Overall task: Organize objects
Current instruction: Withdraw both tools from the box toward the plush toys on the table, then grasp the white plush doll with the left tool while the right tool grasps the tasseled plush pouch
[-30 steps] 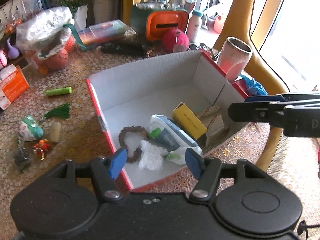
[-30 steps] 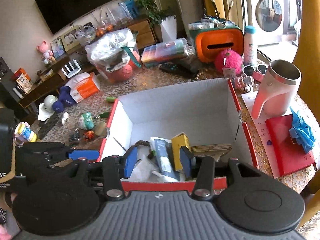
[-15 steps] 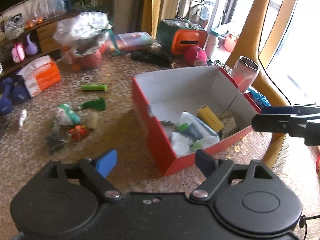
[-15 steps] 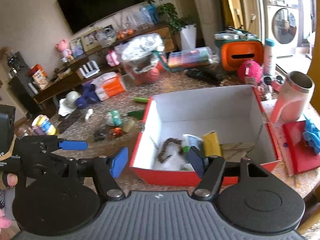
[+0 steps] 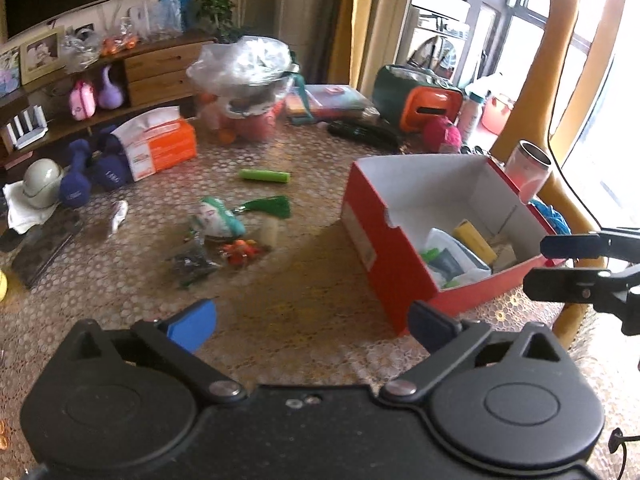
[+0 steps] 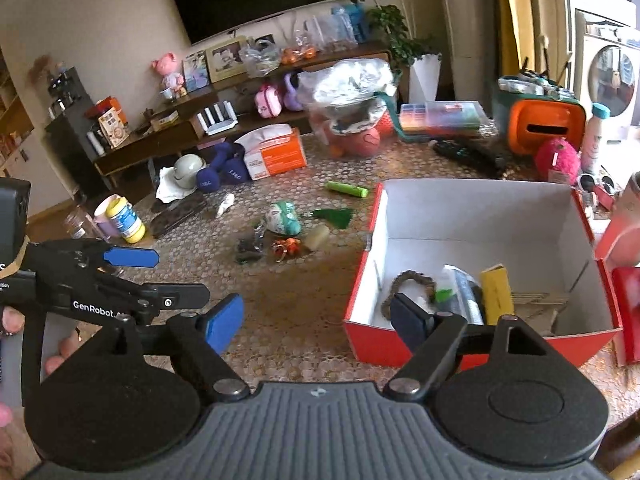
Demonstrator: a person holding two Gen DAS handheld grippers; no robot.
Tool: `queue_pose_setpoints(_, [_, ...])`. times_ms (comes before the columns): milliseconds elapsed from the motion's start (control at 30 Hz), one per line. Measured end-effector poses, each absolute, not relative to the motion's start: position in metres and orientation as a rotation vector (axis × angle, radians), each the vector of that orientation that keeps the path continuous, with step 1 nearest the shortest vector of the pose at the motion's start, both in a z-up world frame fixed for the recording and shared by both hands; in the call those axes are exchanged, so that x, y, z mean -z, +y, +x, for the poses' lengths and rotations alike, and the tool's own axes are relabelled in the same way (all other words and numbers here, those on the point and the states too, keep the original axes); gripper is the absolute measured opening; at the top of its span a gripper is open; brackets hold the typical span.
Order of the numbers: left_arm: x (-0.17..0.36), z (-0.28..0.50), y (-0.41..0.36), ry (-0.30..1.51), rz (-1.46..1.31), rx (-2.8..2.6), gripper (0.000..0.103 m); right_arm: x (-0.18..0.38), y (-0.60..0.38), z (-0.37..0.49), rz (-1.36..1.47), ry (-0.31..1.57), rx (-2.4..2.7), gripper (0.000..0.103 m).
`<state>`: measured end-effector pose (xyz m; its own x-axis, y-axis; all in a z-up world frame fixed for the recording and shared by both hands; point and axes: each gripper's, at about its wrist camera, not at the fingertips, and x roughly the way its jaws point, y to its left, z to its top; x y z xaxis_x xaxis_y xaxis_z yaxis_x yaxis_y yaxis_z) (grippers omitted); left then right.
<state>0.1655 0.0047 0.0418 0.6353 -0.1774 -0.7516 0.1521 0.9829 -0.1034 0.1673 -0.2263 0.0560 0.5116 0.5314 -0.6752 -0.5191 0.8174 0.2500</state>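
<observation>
- Plainly, the risk lies in the crowded heap near the middle of the table (image 6: 280,332): the teal pouch (image 6: 285,221), green tassel (image 6: 335,217), cream cylinder (image 6: 317,237), orange trinket (image 6: 286,246) and a dark bundle (image 6: 249,249) lie touching or just beside one another, so a wide pinch could drag a neighbour along or scatter them.
- The green tube (image 6: 346,189), lying alone toward the far edge, looks round and may roll if nudged.
- The red box (image 6: 360,280) by the table's right edge already holds a bead loop (image 6: 404,288), a tube and a yellow packet (image 6: 496,292); a clumsy drop might catch its near wall.
- The left gripper (image 5: 312,320) hovers above the near edge, fingers spread wide, empty, aimed between heap and box.
- The right gripper (image 6: 318,316) is likewise agape and empty, level over the box's near-left corner.
</observation>
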Motion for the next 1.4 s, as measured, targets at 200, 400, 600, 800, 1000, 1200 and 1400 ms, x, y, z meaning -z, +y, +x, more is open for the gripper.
queue_pose_setpoints(200, [-0.037,0.162,0.036,0.855,-0.059,0.151,0.102,-0.051,-0.205,0.169,0.005,0.831,-0.642,0.08])
queue_pose_setpoints(400, [-0.027,0.169,0.072,0.85,-0.077,0.105,0.103,-0.043,-0.183,0.178,-0.02,0.839,-0.645,0.08])
queue_pose_setpoints(600, [-0.018,0.191,0.11,0.843,-0.088,0.03,0.103,-0.036,-0.157,0.198,-0.036,0.861,-0.646,0.08])
queue_pose_setpoints(800, [-0.003,0.222,0.141,0.824,-0.045,-0.048,0.103,-0.026,-0.123,0.225,-0.062,0.891,-0.657,0.08])
queue_pose_setpoints(1000, [0.017,0.258,0.169,0.837,-0.115,-0.08,0.102,-0.012,-0.089,0.255,-0.097,0.918,-0.673,0.08])
queue_pose_setpoints(1200, [0.036,0.292,0.176,0.855,-0.089,-0.087,0.102,0.003,-0.057,0.287,-0.101,0.97,-0.688,0.08])
queue_pose_setpoints(1400, [0.053,0.329,0.181,0.853,-0.095,-0.114,0.102,0.021,-0.027,0.325,-0.107,1.006,-0.685,0.08])
